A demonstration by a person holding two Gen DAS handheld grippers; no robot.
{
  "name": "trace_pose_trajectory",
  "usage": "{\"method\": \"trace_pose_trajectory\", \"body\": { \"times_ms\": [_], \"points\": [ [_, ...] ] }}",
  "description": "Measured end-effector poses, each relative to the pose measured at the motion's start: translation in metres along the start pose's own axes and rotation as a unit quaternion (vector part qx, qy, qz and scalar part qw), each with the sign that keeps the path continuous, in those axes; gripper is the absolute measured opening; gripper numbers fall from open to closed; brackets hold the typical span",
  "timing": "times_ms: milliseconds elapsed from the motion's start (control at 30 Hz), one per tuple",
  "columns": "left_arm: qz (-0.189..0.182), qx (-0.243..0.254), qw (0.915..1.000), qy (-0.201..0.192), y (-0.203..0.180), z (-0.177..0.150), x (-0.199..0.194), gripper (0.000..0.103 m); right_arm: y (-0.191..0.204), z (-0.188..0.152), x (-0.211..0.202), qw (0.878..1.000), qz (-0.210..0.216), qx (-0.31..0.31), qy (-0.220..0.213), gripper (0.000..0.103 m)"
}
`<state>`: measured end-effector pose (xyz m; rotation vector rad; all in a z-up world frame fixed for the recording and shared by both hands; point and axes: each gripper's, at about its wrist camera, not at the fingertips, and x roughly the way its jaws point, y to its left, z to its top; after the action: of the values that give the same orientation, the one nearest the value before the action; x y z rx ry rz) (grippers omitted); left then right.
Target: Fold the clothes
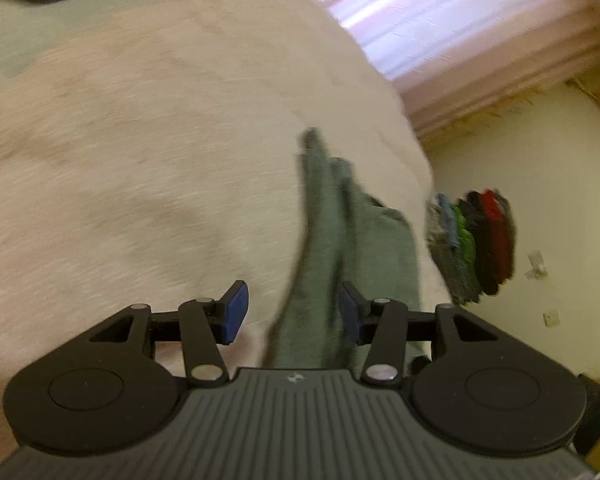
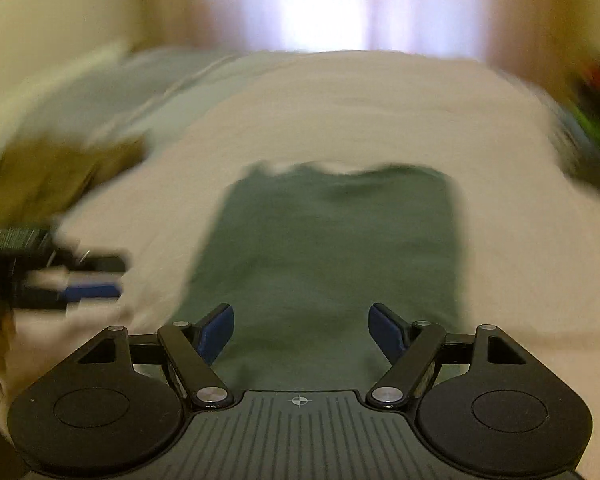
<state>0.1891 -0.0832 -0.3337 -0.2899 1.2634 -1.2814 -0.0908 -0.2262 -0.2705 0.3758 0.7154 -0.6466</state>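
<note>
Where bedspread lies, olive clothes aside

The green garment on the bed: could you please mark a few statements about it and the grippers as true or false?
1. The green garment lies on a pale bed cover. True.
2. The right gripper is shut on the garment. False: its jaws stand open.
3. The left gripper is open. True.
4. The garment is bright red. False: it is dull green.
5. A stack of coloured clothes sits at the bed's edge. True.
</note>
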Motion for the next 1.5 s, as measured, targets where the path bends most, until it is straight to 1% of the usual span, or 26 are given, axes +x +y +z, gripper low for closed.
{"method": "trace_pose_trajectory", "body": {
  "times_ms": [67,133,200,233,300,367,400,433,533,633,700,733,767,800,833,900,1000,1100,1167,1267,1333,1400,1433,1467,1500],
  "points": [
    [-0.012,0.019,0.9997,0.010,-0.015,0.010,0.020,0.044,-0.050,0.006,-0.002,0.996,-0.005,0.090,-0.005,0.076],
    [-0.027,0.035,0.9988,0.023,-0.030,0.021,0.042,0.044,-0.100,0.012,0.001,0.985,-0.011,0.174,-0.009,0.076],
    [-0.042,0.044,0.9975,0.036,-0.038,0.034,0.068,0.044,-0.143,0.014,0.013,0.972,-0.015,0.235,-0.007,0.076],
    [-0.044,0.048,0.9970,0.041,-0.042,0.041,0.080,0.042,-0.158,0.015,0.019,0.965,-0.005,0.263,-0.005,0.076],
    [-0.037,0.059,0.9965,0.047,-0.048,0.054,0.103,0.042,-0.185,0.019,0.034,0.948,0.027,0.318,-0.001,0.076],
    [-0.025,0.062,0.9963,0.053,-0.048,0.065,0.122,0.041,-0.197,0.023,0.052,0.935,0.059,0.351,-0.001,0.076],
    [-0.023,0.060,0.9964,0.056,-0.047,0.069,0.129,0.039,-0.200,0.025,0.058,0.931,0.071,0.359,-0.002,0.076],
    [-0.026,0.054,0.9964,0.059,-0.045,0.072,0.135,0.037,-0.201,0.027,0.063,0.928,0.082,0.362,-0.004,0.076],
    [-0.027,0.050,0.9963,0.065,-0.043,0.077,0.147,0.036,-0.207,0.035,0.075,0.926,0.101,0.364,-0.010,0.076],
    [-0.020,0.059,0.9959,0.066,-0.044,0.077,0.155,0.036,-0.212,0.042,0.084,0.926,0.108,0.362,-0.012,0.076],
    [-0.019,0.063,0.9955,0.068,-0.045,0.075,0.160,0.034,-0.211,0.043,0.094,0.926,0.112,0.359,-0.014,0.076],
    [-0.018,0.066,0.9953,0.070,-0.045,0.074,0.162,0.027,-0.210,0.043,0.100,0.927,0.113,0.357,-0.014,0.076],
    [-0.019,0.069,0.9949,0.070,-0.046,0.073,0.164,0.007,-0.208,0.043,0.105,0.929,0.114,0.353,-0.014,0.076],
    [-0.022,0.076,0.9945,0.068,-0.049,0.072,0.164,0.002,-0.206,0.045,0.110,0.931,0.112,0.346,-0.014,0.076],
    [-0.024,0.085,0.9942,0.062,-0.052,0.072,0.161,0.002,-0.202,0.047,0.114,0.935,0.109,0.337,-0.015,0.075],
    [-0.028,0.112,0.9924,0.045,-0.061,0.070,0.152,0.002,-0.195,0.053,0.119,0.942,0.103,0.318,-0.015,0.063],
    [-0.024,0.153,0.9878,0.014,-0.076,0.068,0.130,0.002,-0.184,0.060,0.121,0.952,0.096,0.289,-0.014,0.063],
    [-0.004,0.175,0.9844,-0.013,-0.077,0.073,0.111,0.002,-0.168,0.069,0.125,0.966,0.079,0.247,-0.012,0.063],
    [0.008,0.167,0.9858,-0.013,-0.067,0.079,0.108,0.002,-0.158,0.073,0.132,0.972,0.067,0.225,-0.007,0.063],
    [0.026,0.140,0.9899,0.000,-0.048,0.080,0.115,0.002,-0.145,0.076,0.143,0.980,0.049,0.192,-0.002,0.063],
    [0.028,0.130,0.9911,-0.001,-0.041,0.078,0.118,0.003,-0.138,0.077,0.149,0.985,0.038,0.170,0.001,0.063],
    [0.033,0.117,0.9926,0.000,-0.035,0.076,0.121,0.005,-0.134,0.075,0.151,0.987,0.033,0.160,0.003,0.063],
    [0.036,0.109,0.9933,0.001,-0.031,0.076,0.122,0.011,-0.133,0.074,0.152,0.987,0.031,0.156,0.004,0.063],
    [0.040,0.102,0.9940,0.002,-0.028,0.075,0.123,0.016,-0.133,0.071,0.150,0.987,0.029,0.158,0.001,0.063],
    [0.040,0.094,0.9948,0.001,-0.025,0.074,0.122,0.016,-0.134,0.067,0.144,0.986,0.029,0.162,-0.003,0.063]
  ]
}}
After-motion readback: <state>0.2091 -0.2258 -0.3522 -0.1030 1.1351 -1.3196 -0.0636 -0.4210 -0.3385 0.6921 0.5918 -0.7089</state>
